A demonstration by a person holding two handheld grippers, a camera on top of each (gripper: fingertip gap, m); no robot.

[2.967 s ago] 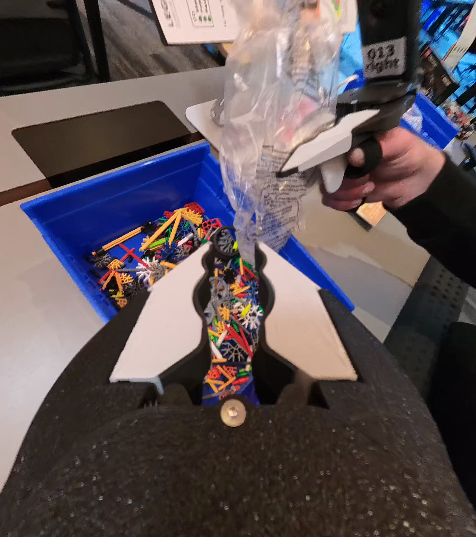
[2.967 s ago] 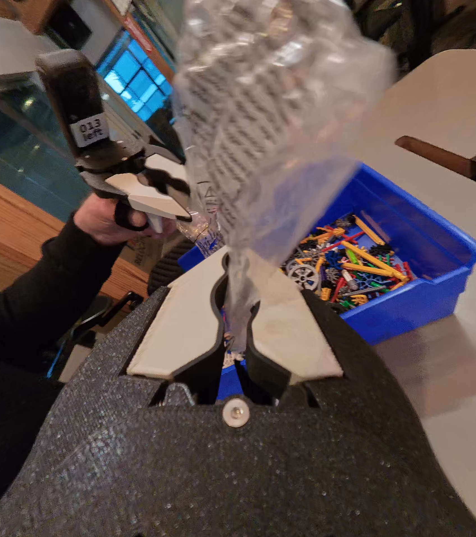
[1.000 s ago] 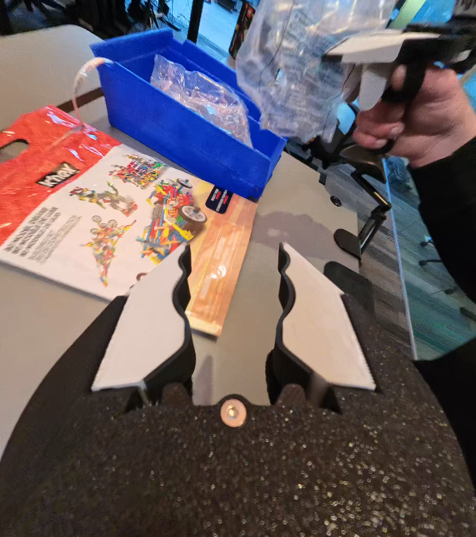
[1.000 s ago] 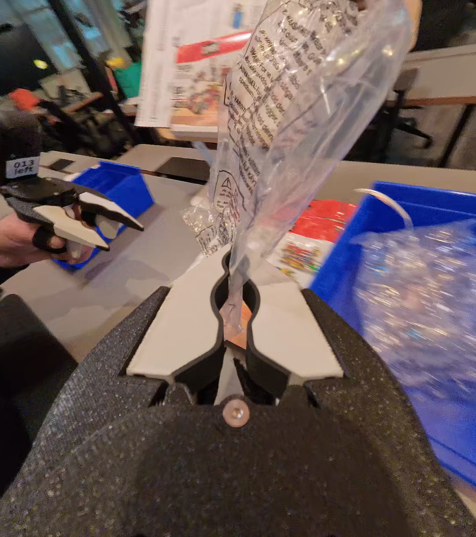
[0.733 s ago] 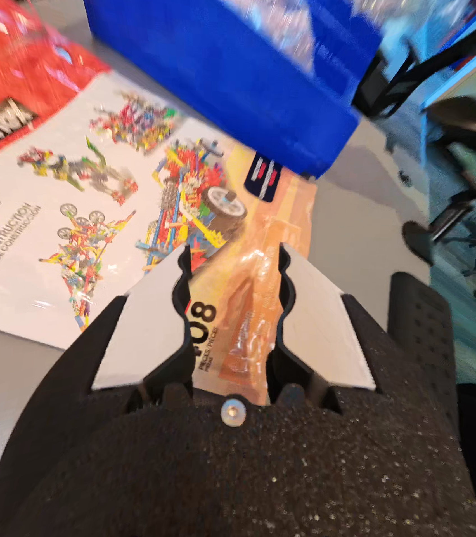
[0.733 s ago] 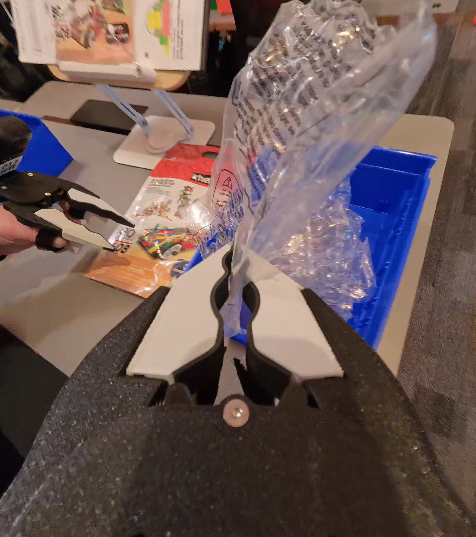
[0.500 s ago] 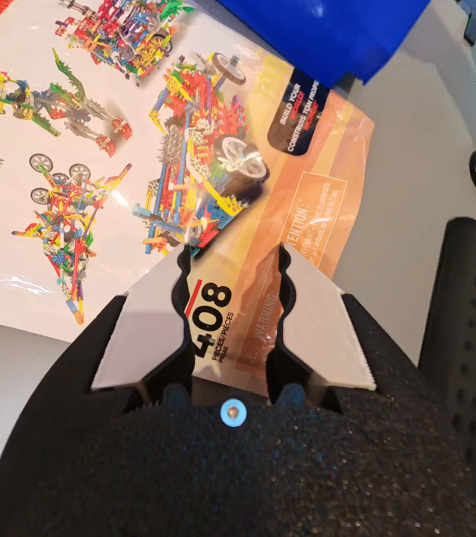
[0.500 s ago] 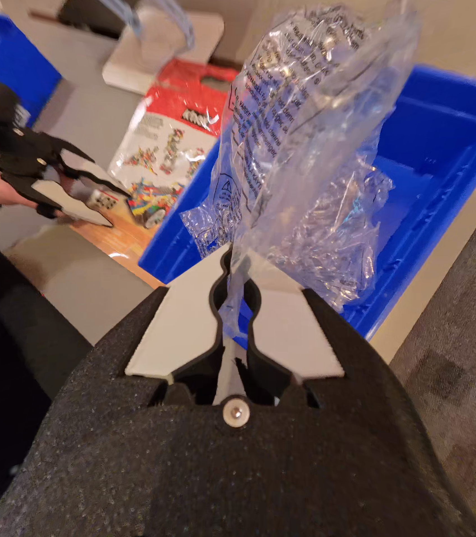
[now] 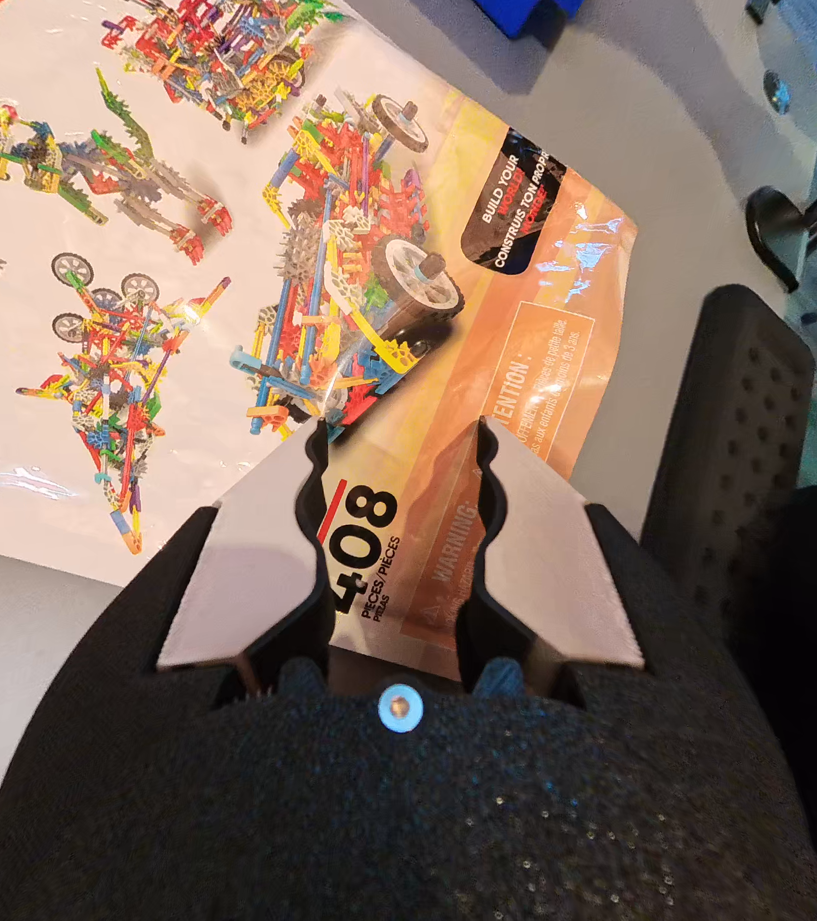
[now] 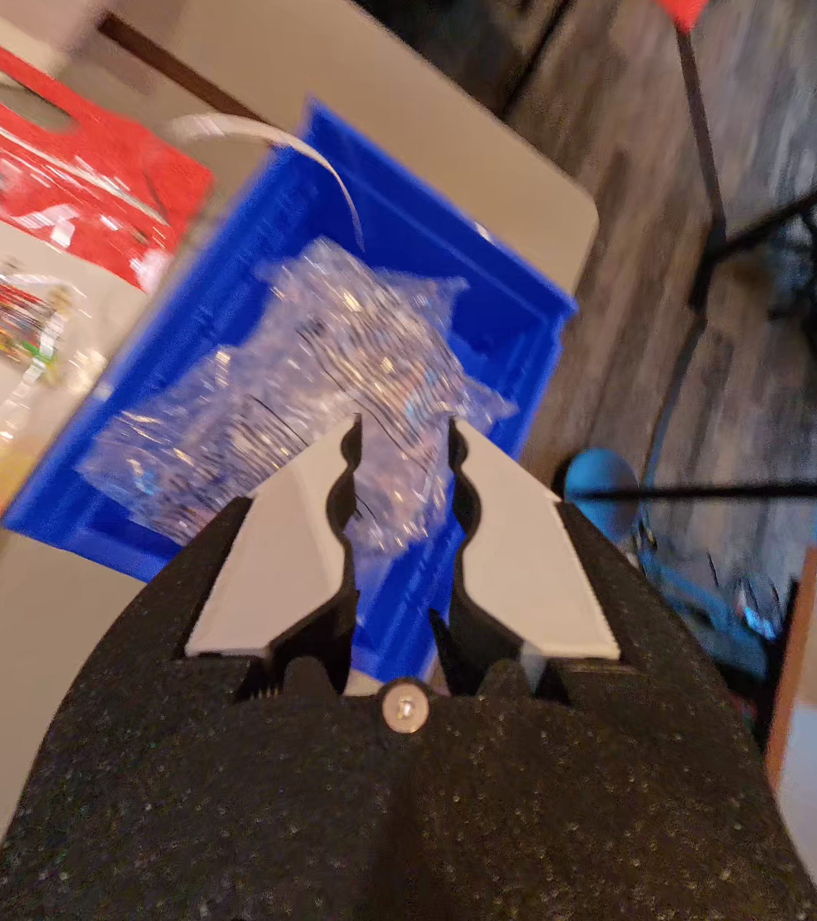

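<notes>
My left gripper (image 9: 399,423) is open and empty, low over the orange corner of a flat printed toy package (image 9: 256,259) that lies on the grey table (image 9: 12,648). My right gripper (image 10: 404,421) is open above a blue bin (image 10: 411,239). Crumpled clear plastic bags (image 10: 306,398) lie inside the bin, just beyond and below my fingertips; the view is blurred and I cannot tell whether any plastic still touches the fingers. The package also shows at the left of the right wrist view (image 10: 37,164).
The blue bin's corner shows at the top of the left wrist view (image 9: 536,15). A black perforated chair (image 9: 725,448) stands by the table edge on the right. In the right wrist view the floor and black chair legs (image 10: 725,214) lie beyond the table's rounded corner.
My right gripper swung from the bin of coloured parts to the second blue bin, then opened and let the clear bag drop in. My left gripper let go, opened and moved down over the printed package.
</notes>
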